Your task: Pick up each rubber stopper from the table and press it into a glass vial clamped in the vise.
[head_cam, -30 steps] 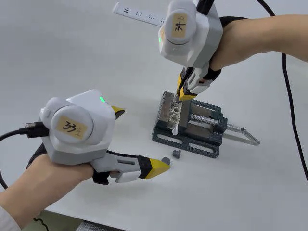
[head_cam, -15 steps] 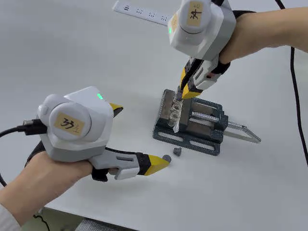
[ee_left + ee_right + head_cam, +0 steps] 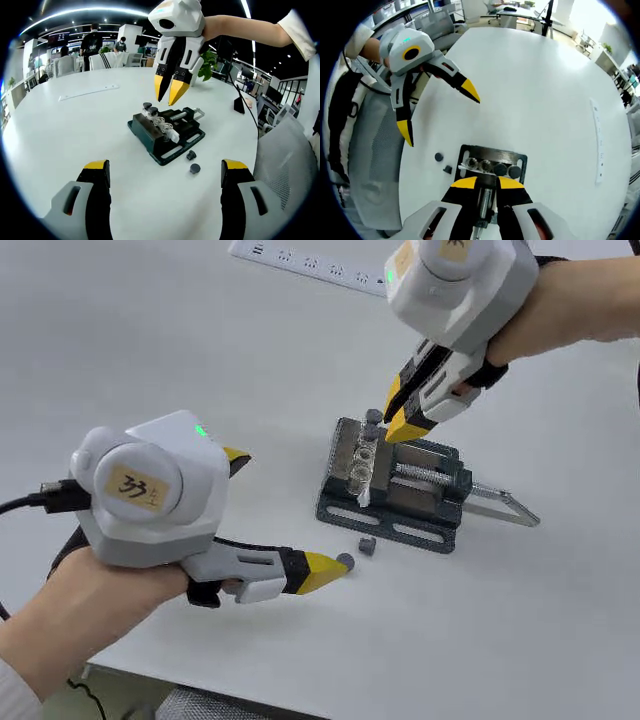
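Two loose stoppers (image 3: pixel 366 546) lie close together on the white worktop (image 3: pixel 200 350), just beside the vise (image 3: pixel 395 530). One sits near a tip of the left tool (image 3: pixel 165 170), whose jaws are spread wide and hold nothing. A row of vials (image 3: pixel 470 163) stands clamped in the vise, the two at one end already plugged. The right tool (image 3: pixel 167 95) hovers above that end, jaws nearly together and empty. The risk is that, with such small stoppers, a closing jaw could flick one away or pinch it off-centre. A crooked stopper pressed hard might then jam or crack the glass.
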